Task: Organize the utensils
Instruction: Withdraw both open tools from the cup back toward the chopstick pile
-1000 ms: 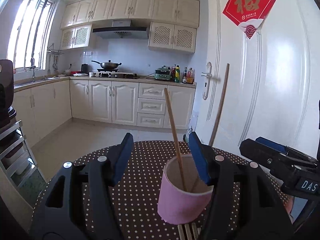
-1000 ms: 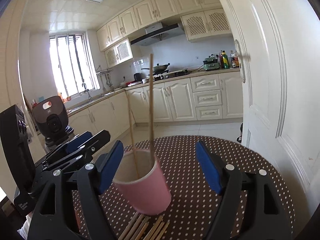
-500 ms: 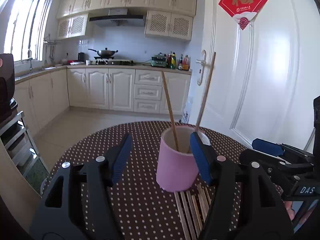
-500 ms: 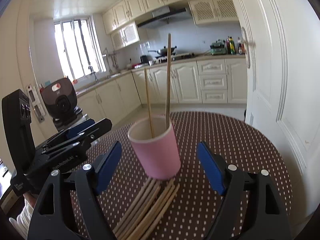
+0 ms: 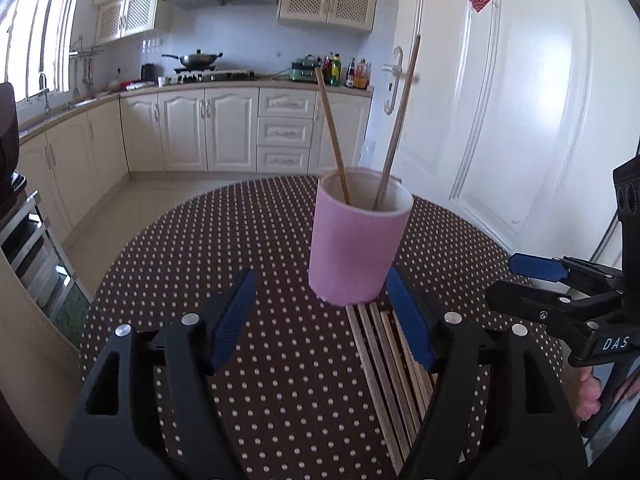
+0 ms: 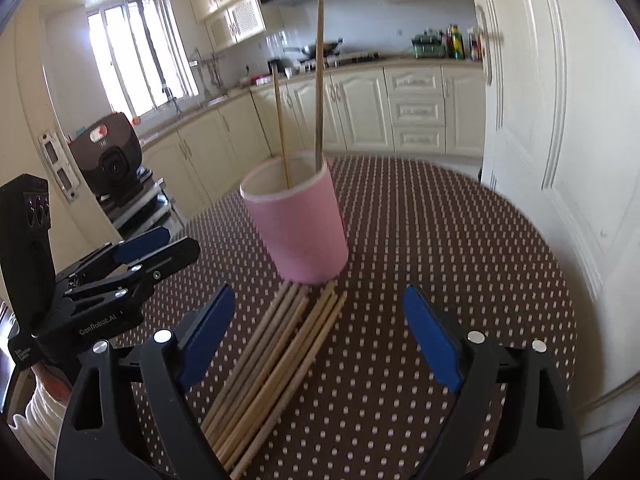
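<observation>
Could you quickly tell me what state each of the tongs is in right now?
Left tongs: open, holding nothing, jaws have just been opening.
Right tongs: open, holding nothing, jaws have just been opening.

a pink cup (image 5: 356,248) with two chopsticks (image 5: 332,136) leaned inside is seen on the dotted table (image 5: 240,240). loose chopsticks (image 5: 384,352) are laid near it, between the left gripper's (image 5: 324,320) jaws, which have just been opening.

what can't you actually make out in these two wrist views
- Loose chopsticks: near ends hidden behind the right gripper in its view; left gripper covers part in the left view.
- Pink cup: its wall hides the lower ends of the two chopsticks inside.
- Counter bottles: too small to read.
</observation>
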The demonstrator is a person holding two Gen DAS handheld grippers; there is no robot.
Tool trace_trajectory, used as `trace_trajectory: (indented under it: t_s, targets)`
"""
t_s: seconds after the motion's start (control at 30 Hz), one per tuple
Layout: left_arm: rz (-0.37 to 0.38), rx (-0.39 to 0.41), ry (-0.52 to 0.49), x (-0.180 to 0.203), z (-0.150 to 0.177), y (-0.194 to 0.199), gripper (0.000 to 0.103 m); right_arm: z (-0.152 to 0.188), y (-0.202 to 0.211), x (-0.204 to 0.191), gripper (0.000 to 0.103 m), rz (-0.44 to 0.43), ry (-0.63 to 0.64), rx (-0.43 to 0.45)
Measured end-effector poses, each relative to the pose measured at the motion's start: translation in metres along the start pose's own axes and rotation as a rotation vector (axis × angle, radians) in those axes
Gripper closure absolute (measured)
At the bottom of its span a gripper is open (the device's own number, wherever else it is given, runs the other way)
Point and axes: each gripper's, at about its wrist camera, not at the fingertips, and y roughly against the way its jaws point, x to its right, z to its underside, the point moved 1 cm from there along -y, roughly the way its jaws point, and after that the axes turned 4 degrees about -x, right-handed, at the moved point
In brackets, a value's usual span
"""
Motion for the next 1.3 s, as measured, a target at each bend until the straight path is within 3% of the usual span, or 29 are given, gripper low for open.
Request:
trace_trajectory:
  t_s: [0.27, 0.57, 0.87, 1.3]
  targets:
    - [0.009, -0.140, 0.026, -0.007, 0.019, -0.012, 0.035, 0.013, -0.017, 0.010, 0.020, 0.023, -0.042, -0.191]
    - [0.017, -0.255, 0.032, -0.005, 0.032, -0.024, 0.033, 0.021, -0.036, 0.016, 0.020, 0.048, -0.042, -0.345]
    - [-0.004, -0.329, 0.054, -0.004, 0.040, -0.035, 0.031, 0.023, -0.050, 0.013, 0.026, 0.108, -0.028, -0.407]
    - [-0.010, -0.401, 0.077, -0.005, 0.045, -0.053, 0.031, 0.015, -0.073, -0.003, 0.037, 0.163, 0.018, -0.415]
